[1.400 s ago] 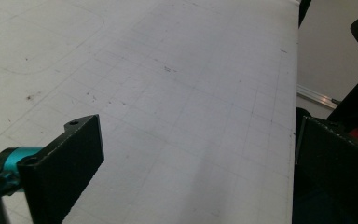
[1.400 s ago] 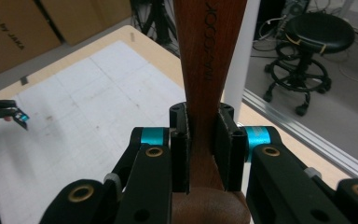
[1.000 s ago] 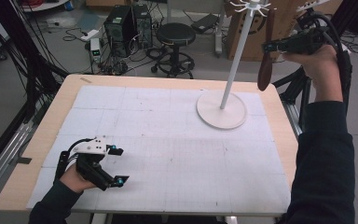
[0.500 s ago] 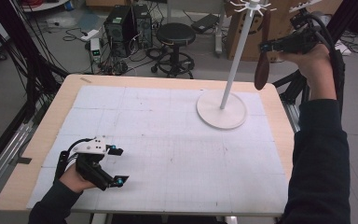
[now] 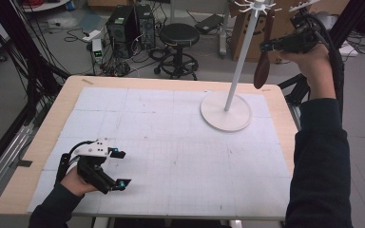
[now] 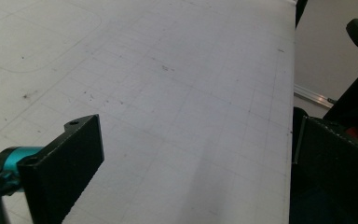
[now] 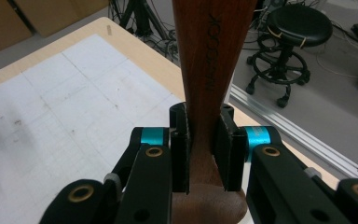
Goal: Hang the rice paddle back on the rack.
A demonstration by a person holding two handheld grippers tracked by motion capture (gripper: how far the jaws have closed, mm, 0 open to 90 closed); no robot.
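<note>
Higher now, right gripper [image 5: 269, 46] pinches the brown wooden spoon [image 5: 262, 71] beyond the table edge [image 5: 285, 102]; left gripper [image 5: 119, 167] spread.

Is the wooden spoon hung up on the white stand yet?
Not yet. Done: the right gripper has the wooden spoon clamped and lifted beside the white stand. Left: hooking it on top. The left gripper rests open on the table.

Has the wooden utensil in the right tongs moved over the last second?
Yes. The wooden utensil, clamped in the right tongs, has risen slightly and edged toward the white stand's pole.
</note>
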